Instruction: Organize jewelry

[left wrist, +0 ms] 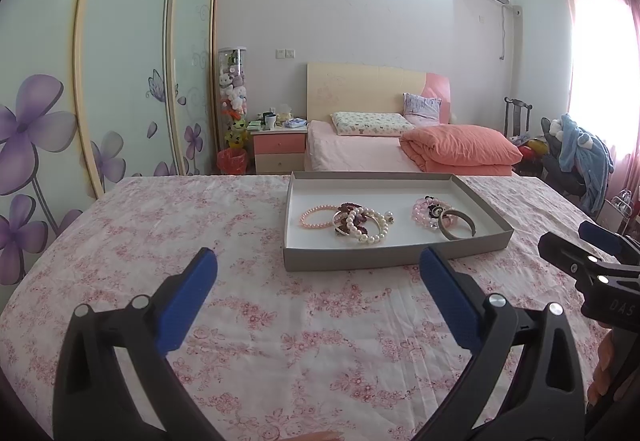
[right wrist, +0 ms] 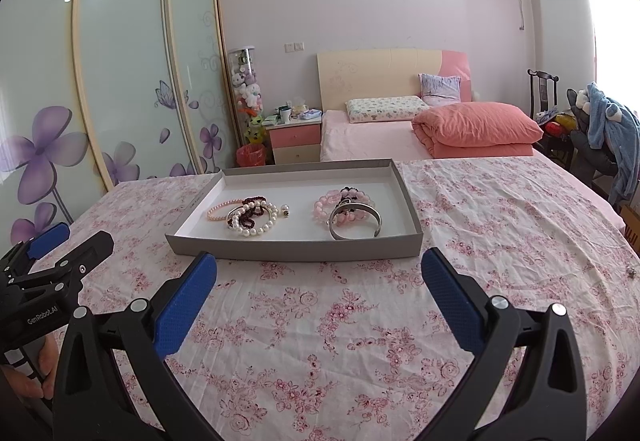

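A shallow grey tray sits on the floral cloth ahead of both grippers. In it lie a thin pink bead bracelet, a white pearl bracelet tangled with dark red beads, a pink chunky bead bracelet and a silver cuff bangle. A small ring lies mid-tray. My left gripper is open and empty, short of the tray. My right gripper is open and empty, just before the tray's near wall.
The pink floral cloth covers the surface. A small metal object lies on it at far right. Beyond are a bed with an orange quilt, a nightstand, a flowered wardrobe and a chair with clothes.
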Demonstrator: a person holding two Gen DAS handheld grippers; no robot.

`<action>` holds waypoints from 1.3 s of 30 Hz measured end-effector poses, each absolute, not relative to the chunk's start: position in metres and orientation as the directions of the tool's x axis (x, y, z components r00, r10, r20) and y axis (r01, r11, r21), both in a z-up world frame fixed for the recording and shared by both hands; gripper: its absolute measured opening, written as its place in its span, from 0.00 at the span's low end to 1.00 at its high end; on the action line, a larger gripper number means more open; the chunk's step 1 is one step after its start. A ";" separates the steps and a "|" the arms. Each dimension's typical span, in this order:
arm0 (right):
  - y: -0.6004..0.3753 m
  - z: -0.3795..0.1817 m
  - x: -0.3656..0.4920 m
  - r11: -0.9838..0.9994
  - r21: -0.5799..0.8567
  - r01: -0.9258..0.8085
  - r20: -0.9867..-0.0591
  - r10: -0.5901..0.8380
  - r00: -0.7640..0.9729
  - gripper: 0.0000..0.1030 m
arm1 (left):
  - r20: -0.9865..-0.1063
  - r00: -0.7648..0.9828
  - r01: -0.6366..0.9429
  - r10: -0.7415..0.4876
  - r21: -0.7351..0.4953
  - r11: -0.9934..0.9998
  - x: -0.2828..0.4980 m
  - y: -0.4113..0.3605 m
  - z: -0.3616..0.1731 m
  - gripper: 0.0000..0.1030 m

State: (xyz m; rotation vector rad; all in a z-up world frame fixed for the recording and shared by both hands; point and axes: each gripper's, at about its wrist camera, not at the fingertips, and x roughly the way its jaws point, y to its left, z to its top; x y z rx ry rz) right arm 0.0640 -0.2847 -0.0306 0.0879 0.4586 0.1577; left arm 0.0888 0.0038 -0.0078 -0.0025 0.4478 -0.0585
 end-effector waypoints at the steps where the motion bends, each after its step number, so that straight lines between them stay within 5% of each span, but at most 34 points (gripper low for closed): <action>1: -0.284 -0.030 0.064 0.984 0.119 -0.131 -0.433 0.171 0.885 0.98 | -0.434 0.899 0.057 -0.058 -0.015 0.998 0.089 0.003 -0.008 0.96; 39: -0.285 -0.036 0.062 0.984 0.125 -0.130 -0.442 0.173 0.880 0.98 | -0.442 0.895 0.057 -0.056 -0.010 0.998 0.090 -0.002 -0.012 0.96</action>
